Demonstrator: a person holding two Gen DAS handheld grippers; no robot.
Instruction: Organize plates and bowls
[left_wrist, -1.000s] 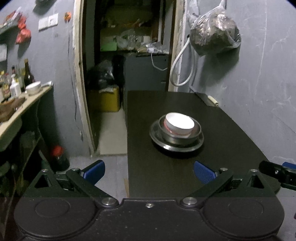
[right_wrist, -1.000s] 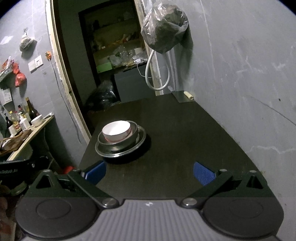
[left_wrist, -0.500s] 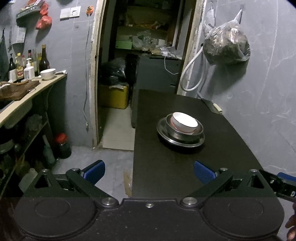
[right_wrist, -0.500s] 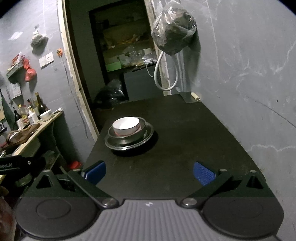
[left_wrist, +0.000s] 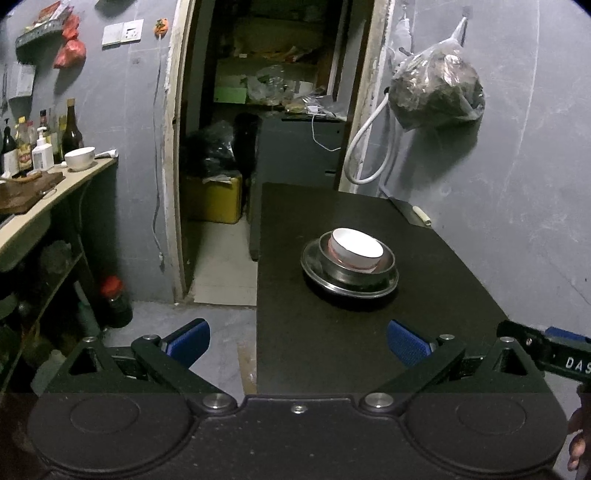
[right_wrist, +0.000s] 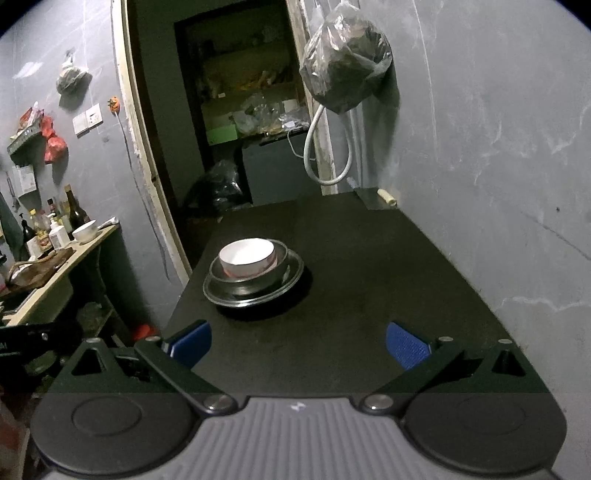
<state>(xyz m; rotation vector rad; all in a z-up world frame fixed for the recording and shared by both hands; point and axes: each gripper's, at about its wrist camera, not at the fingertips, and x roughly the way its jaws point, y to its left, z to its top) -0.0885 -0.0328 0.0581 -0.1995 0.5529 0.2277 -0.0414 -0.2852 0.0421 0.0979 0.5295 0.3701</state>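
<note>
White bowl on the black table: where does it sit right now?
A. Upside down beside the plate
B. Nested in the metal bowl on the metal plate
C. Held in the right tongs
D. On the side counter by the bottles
B: the white bowl sits upright inside the metal bowl, which rests on the metal plate; both tongs are open and hold nothing.

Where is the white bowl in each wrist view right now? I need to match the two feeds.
Left wrist: white bowl sits right of centre, nested in the metal bowl on the metal plate.
Right wrist: white bowl sits left of centre, same stack.
Shared landmark: the hanging bag on the wall, upper right in both.
</note>
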